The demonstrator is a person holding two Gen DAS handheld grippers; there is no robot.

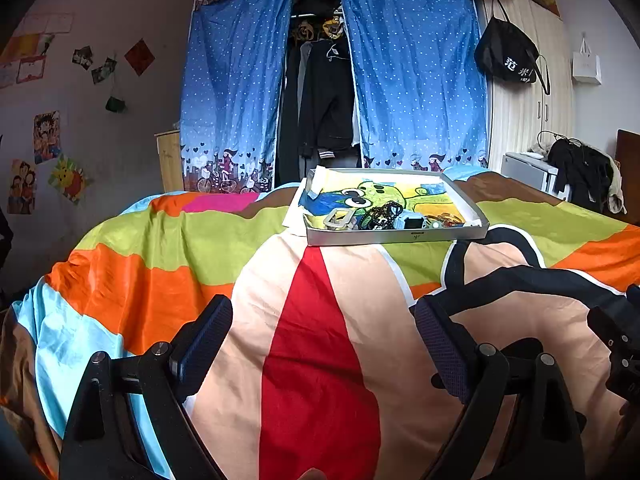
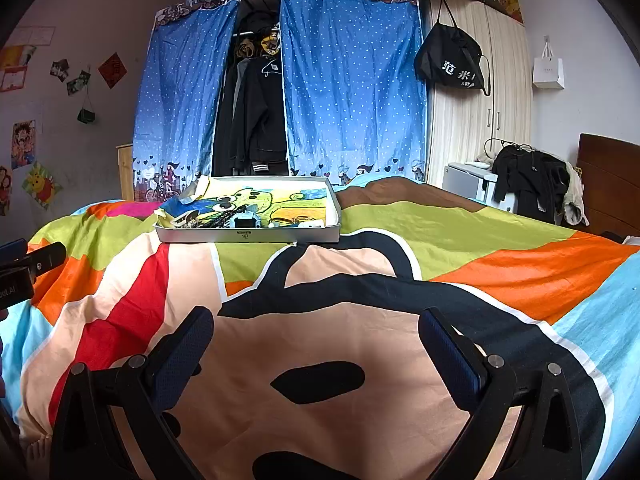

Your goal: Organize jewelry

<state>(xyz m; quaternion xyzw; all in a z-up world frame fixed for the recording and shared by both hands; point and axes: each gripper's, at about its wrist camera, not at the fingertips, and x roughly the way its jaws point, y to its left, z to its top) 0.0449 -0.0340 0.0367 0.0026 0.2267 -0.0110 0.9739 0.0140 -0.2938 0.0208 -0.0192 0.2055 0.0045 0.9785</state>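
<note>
Both the left gripper (image 1: 323, 350) and right gripper (image 2: 316, 354) hang wide open with nothing held, well short of the tray (image 1: 396, 236). The jewelry (image 1: 384, 216) is piled along its near edge, so grabbing one strand probably drags the tangle, and the soft bedspread (image 1: 312, 320) could tip things.

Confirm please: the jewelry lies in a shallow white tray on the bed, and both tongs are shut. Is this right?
Not quite. Both the left tongs and right tongs are open and empty, as each wrist view shows. The jewelry does lie in the shallow white tray on the bed.
</note>
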